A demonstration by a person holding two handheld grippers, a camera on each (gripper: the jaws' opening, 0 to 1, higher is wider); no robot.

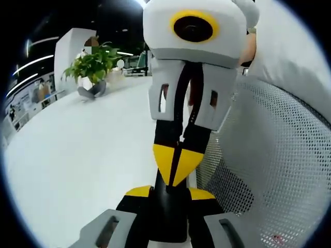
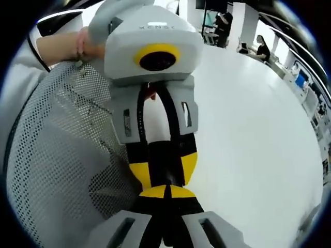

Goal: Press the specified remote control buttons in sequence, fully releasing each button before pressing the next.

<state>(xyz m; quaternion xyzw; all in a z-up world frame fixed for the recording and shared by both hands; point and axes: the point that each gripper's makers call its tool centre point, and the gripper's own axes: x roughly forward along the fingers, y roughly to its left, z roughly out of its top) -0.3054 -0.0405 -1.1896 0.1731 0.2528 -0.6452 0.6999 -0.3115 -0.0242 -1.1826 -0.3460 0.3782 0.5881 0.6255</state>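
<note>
A narrow black object, apparently the remote control [image 1: 168,217], sits lengthwise between my left gripper's [image 1: 169,194] yellow-tipped jaws, which are shut on it. No buttons can be made out. My right gripper [image 1: 175,178] faces the left one head-on, its jaws shut into one yellow point that meets the black object's far end. In the right gripper view my right gripper [image 2: 168,192] rises shut from the bottom. Just beyond it, the left gripper [image 2: 164,169] holds the black object [image 2: 164,155].
A white mesh chair back [image 1: 274,150] stands close beside both grippers, chair back [image 2: 57,155]. A wide white surface [image 1: 77,150] spreads behind. A potted plant [image 1: 93,64] stands far off. People [image 2: 260,47] sit at desks in the distance. A hand [image 2: 77,46] grips the left tool.
</note>
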